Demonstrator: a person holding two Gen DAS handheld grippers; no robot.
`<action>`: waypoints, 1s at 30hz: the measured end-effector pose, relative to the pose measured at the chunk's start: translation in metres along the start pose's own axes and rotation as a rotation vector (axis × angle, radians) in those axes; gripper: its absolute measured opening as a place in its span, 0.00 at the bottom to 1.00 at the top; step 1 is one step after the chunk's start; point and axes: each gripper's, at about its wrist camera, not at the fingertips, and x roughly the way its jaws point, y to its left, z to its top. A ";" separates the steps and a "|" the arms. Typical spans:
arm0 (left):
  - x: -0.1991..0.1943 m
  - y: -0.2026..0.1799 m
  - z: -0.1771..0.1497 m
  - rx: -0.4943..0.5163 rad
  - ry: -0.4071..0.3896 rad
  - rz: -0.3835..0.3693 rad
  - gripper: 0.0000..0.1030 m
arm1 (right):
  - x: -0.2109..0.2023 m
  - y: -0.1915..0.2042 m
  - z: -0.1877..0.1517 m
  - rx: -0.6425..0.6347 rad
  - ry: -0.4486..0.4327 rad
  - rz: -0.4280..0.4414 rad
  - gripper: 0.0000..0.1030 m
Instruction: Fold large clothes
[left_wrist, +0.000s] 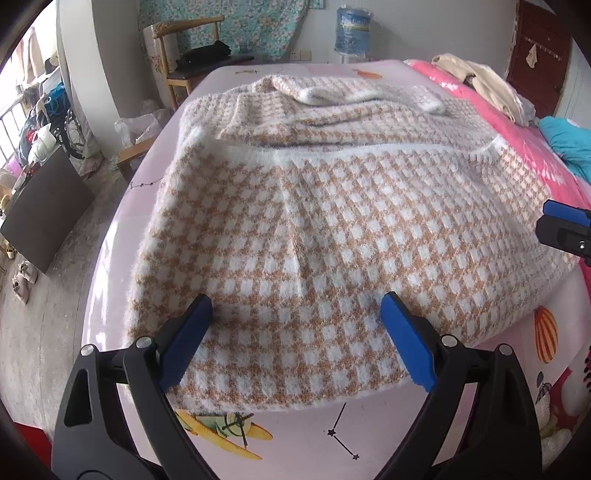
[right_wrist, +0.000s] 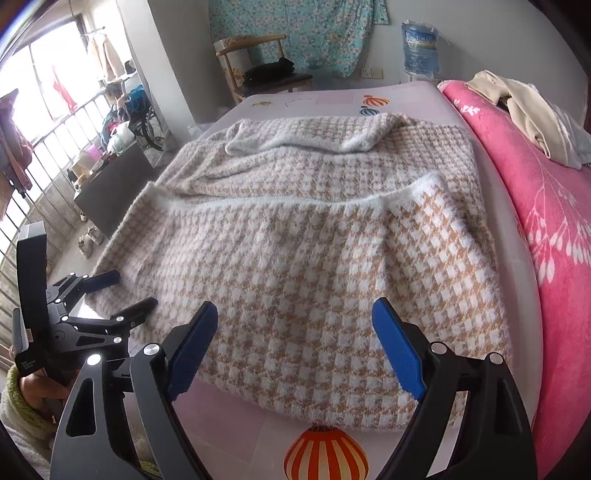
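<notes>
Sweater (left_wrist: 332, 221): tan-and-white check knit, lying flat across the middle of the bed (left_wrist: 303, 435); its hem reaches the near edge, and a sleeve (left_wrist: 354, 96) lies folded across the far part of it.
Left gripper (left_wrist: 295, 339): fingers spread wide, nothing between them, over the hem near the sweater's left corner; the view is too steep to say whether the tips touch the knit.
Right gripper (right_wrist: 295, 339): fingers spread wide, holding nothing, over the hem near the sweater's right side.
Blanket (right_wrist: 546, 221): pink, along the bed's right edge, just beside the sweater.
Beige clothes (right_wrist: 524, 110): heaped on the blanket at the far right corner.
Chair (right_wrist: 258, 74): beyond the bed's far edge.
</notes>
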 end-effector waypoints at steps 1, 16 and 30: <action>-0.004 0.002 0.000 -0.001 -0.022 0.001 0.86 | 0.001 0.002 0.001 -0.013 -0.006 -0.006 0.81; 0.000 0.063 0.047 -0.055 -0.095 0.014 0.44 | 0.040 -0.006 -0.003 -0.039 0.084 0.014 0.60; 0.029 0.106 0.064 -0.148 -0.017 -0.296 0.32 | 0.041 -0.003 -0.003 -0.050 0.092 0.000 0.60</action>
